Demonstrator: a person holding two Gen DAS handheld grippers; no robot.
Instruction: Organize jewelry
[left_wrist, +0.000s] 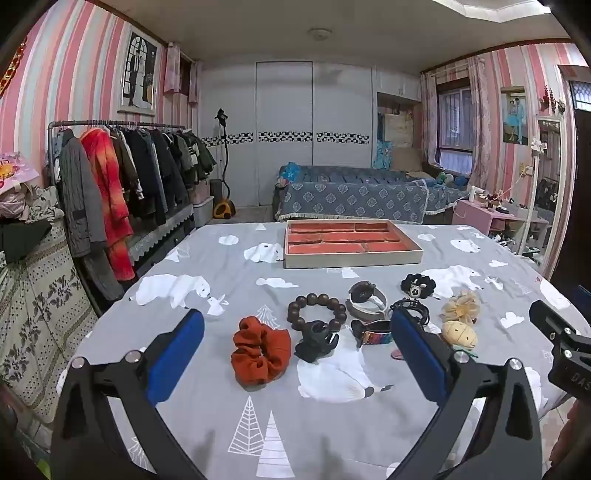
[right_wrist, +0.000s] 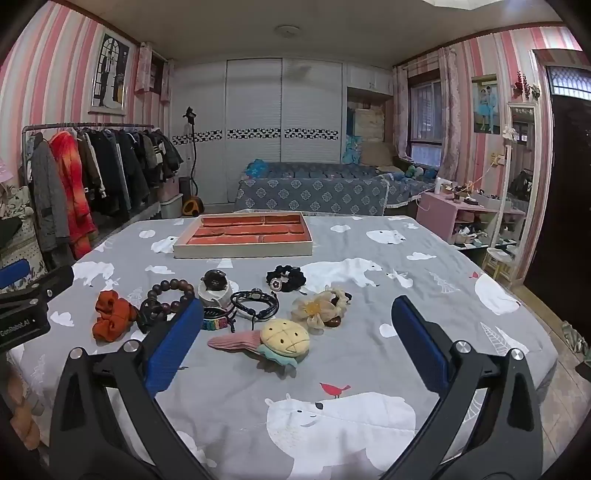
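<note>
Both hand-held grippers, left (left_wrist: 297, 347) and right (right_wrist: 297, 338), spread apart and empty above the bed's near edge; jewelry (right_wrist: 255, 304) all loose mid-bed, tray (right_wrist: 243, 251) toward the far edge unfilled, sorting apparently unstarted.

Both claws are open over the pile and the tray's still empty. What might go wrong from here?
1. The black claw clip touches the wooden bead bracelet; lifting either may drag the other.
2. The braided bracelet lies against the rainbow band with loose cords, so a pinch could snag both.
3. The tray has low dividers; a careless drop could straddle two compartments.
</note>
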